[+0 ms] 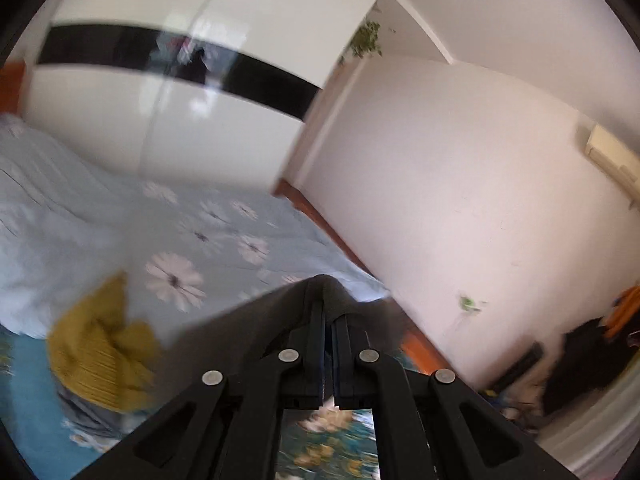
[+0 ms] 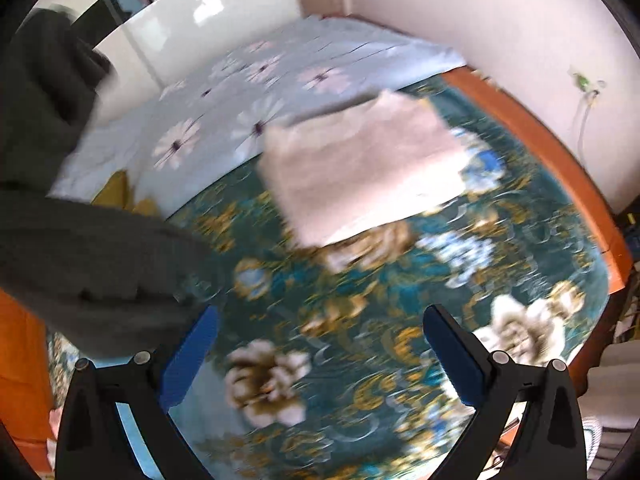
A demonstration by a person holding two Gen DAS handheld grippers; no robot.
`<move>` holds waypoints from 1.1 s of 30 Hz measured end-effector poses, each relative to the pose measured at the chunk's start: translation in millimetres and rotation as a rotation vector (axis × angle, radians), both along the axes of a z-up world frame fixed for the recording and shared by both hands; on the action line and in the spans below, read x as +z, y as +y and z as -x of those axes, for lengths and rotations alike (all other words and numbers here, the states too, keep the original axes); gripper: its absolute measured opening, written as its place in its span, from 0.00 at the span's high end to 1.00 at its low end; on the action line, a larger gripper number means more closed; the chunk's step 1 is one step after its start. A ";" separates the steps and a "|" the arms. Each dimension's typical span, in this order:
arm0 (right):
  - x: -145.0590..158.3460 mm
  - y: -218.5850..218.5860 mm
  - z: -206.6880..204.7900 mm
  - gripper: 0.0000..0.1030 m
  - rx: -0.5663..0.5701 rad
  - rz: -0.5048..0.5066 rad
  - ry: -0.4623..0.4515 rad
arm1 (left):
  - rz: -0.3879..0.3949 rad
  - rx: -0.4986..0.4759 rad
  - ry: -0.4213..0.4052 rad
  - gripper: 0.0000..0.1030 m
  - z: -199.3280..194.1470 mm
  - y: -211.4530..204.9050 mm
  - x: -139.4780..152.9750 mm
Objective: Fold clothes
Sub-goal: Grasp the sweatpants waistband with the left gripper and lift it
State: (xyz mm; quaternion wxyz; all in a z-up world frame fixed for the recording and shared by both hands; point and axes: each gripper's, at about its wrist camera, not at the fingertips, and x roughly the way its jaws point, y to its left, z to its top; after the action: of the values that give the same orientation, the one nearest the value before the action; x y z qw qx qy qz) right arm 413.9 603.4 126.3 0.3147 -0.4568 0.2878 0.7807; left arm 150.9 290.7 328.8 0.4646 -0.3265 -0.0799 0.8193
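My left gripper (image 1: 329,320) is shut on a dark grey garment (image 1: 248,320), held up above the bed; the cloth drapes over the fingers and falls to the left. The same dark grey garment (image 2: 80,248) hangs at the left of the right wrist view. My right gripper (image 2: 320,344) is open above the teal flowered bedspread (image 2: 360,312), with nothing between its blue pads (image 2: 188,360). A folded pale pink garment (image 2: 360,168) lies on the bed ahead. A crumpled mustard yellow garment (image 1: 100,348) lies at the left, also visible as a yellow garment (image 2: 120,192).
A light blue daisy-print quilt (image 1: 180,248) covers the far half of the bed. A white wardrobe (image 1: 180,120) with a black band stands behind it. An orange wooden bed frame (image 2: 560,184) runs along the white wall (image 1: 460,200). Dark clutter (image 1: 580,360) lies on the floor at right.
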 end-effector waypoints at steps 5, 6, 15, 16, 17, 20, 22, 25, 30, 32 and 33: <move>-19.5 22.4 -12.1 0.01 -0.028 0.043 -0.032 | 0.121 0.221 -0.254 0.98 20.8 -48.4 -101.0; -24.6 20.7 -10.0 0.01 -0.014 0.052 -0.043 | 0.155 0.255 -0.301 0.98 22.4 -56.1 -124.1; -39.2 -52.2 39.6 0.01 0.207 0.109 -0.072 | 0.426 0.555 -0.756 0.97 2.1 -187.6 -317.9; -38.8 -60.8 43.9 0.01 0.221 0.109 -0.070 | 0.406 0.566 -0.784 0.97 2.4 -202.9 -322.4; -38.3 -72.0 51.5 0.01 0.235 0.111 -0.068 | 0.400 0.568 -0.798 0.97 3.9 -216.3 -323.9; -37.7 -105.9 74.2 0.01 0.266 0.124 -0.060 | 0.404 0.572 -0.806 0.94 16.7 -236.2 -324.8; -38.7 -128.1 87.8 0.01 0.279 0.136 -0.055 | 0.385 0.571 -0.819 0.93 25.0 -246.7 -326.7; -43.7 -166.8 109.0 0.00 0.323 0.140 -0.072 | 0.357 0.571 -0.839 0.73 37.4 -262.5 -329.6; -57.4 -217.9 130.2 0.00 0.370 0.164 -0.114 | 0.311 0.569 -0.871 0.48 58.0 -288.8 -334.5; -63.8 -231.4 131.5 0.00 0.370 0.204 -0.118 | 0.313 0.537 -0.871 0.46 61.6 -284.4 -335.7; -67.4 -238.0 131.5 0.00 0.369 0.226 -0.121 | 0.329 0.499 -0.861 0.45 60.0 -271.3 -335.8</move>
State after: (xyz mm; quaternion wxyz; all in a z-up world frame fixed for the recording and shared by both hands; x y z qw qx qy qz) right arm 282.5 365.4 58.9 0.1298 -0.5801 0.2657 0.7590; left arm 90.9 19.4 -7.0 0.1232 -0.6733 -0.2093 0.6984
